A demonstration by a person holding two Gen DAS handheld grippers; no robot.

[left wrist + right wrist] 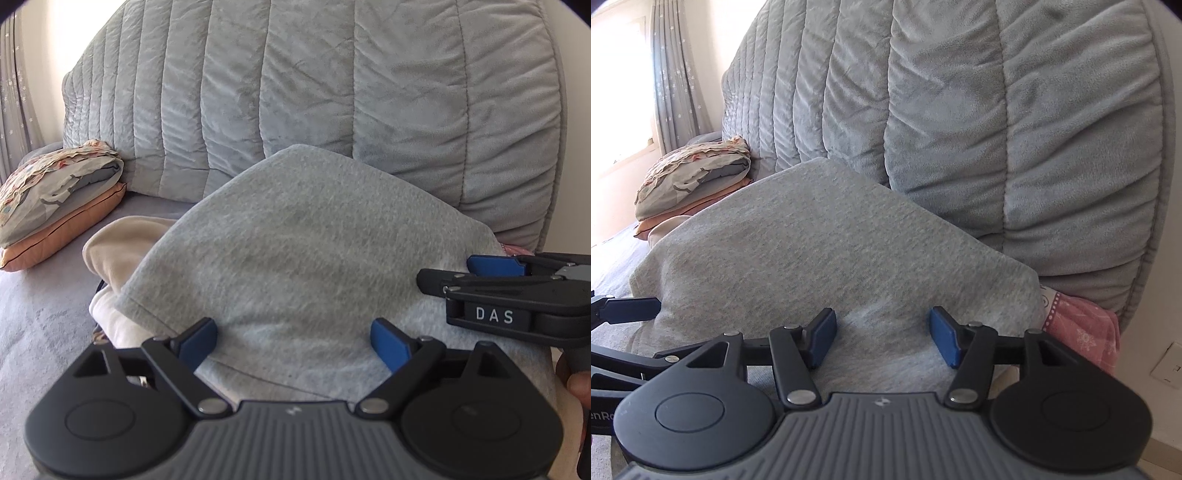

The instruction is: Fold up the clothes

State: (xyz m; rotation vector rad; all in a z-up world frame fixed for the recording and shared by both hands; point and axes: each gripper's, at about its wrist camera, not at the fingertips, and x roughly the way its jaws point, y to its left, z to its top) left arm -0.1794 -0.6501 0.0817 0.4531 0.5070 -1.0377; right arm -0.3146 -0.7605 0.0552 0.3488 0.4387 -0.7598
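Both grippers, left (294, 341) and right (882, 338), hover with fingers spread wide, gripping nothing, over a grey garment (295, 236) draped smooth atop other clothes on the sofa, likely poised to pinch its near edge; beyond sits the quilted cushion (332, 92).

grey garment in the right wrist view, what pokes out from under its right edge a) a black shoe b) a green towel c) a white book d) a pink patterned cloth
d: a pink patterned cloth shows just past the right edge of the grey garment, below the quilted cushion.
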